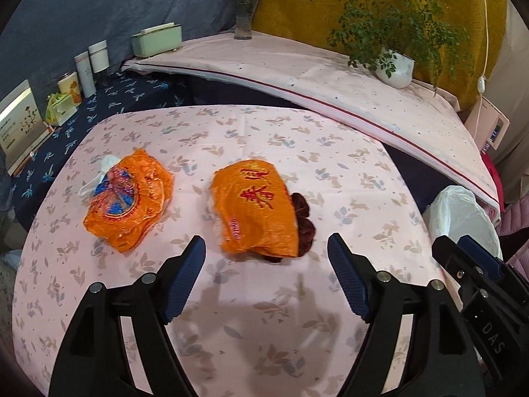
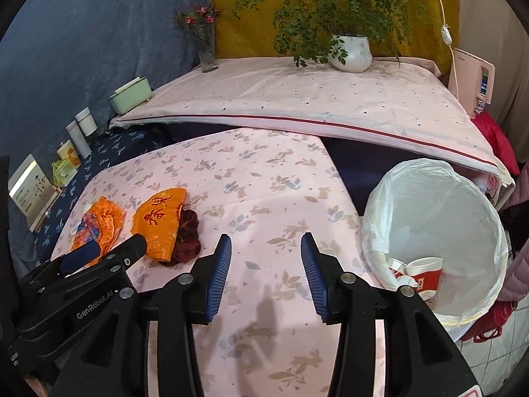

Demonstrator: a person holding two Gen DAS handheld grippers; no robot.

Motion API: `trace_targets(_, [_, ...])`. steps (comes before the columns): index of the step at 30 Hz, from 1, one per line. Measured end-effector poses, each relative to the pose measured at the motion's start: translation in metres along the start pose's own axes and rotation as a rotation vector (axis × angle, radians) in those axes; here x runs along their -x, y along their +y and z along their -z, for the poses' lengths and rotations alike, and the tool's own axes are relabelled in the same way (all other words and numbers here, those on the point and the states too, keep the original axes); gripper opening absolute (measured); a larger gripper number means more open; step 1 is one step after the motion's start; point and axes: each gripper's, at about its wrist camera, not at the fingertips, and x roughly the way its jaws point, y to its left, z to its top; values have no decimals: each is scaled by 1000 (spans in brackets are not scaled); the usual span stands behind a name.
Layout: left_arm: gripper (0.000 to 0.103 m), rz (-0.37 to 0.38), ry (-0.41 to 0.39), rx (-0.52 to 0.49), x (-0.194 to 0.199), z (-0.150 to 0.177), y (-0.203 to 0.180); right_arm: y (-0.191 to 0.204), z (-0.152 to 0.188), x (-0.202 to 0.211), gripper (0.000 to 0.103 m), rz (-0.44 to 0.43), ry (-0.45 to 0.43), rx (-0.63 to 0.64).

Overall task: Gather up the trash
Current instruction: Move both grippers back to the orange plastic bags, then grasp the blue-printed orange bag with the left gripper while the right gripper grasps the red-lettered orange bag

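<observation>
Left claw [image 1: 266, 248] wide, empty, aimed at nearer orange wrapper [image 1: 254, 206] on bench [image 1: 264, 314], likely next pick. Second wrapper [image 1: 129, 195] lies apart, further left. Right claw [image 2: 266, 248] part-open, empty, over bare cloth. Lined bin [image 2: 429, 231] beside bench edge, cup [image 2: 425, 273] already inside.

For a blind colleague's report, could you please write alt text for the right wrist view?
The open right gripper, holding nothing, hovers over a pink floral tablecloth. At right stands a white-lined trash bin with a red paper cup inside; at left lie two orange wrappers near the left gripper.
</observation>
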Motion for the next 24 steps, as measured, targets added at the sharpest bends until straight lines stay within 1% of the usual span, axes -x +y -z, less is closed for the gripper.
trace_targets(2, [80, -20, 1, 28, -2, 0, 18, 12, 2, -4, 45, -8, 8, 16])
trace_targets(4, [83, -42, -1, 50, -3, 1, 34, 22, 3, -8, 49, -13, 11, 31])
trace_targets(7, [86, -78, -2, 79, -7, 1, 59, 37, 4, -15, 54, -21, 18, 49])
trace_targets(12, [87, -122, 7, 114, -15, 3, 99, 60, 5, -29, 61, -34, 32, 73])
trace_targets(17, [87, -150, 27, 164, -28, 2, 134, 85, 4, -50, 65, -51, 55, 104])
trace_targets(24, [87, -152, 45, 216, -44, -3, 167, 115, 1, -78, 66, -62, 75, 139])
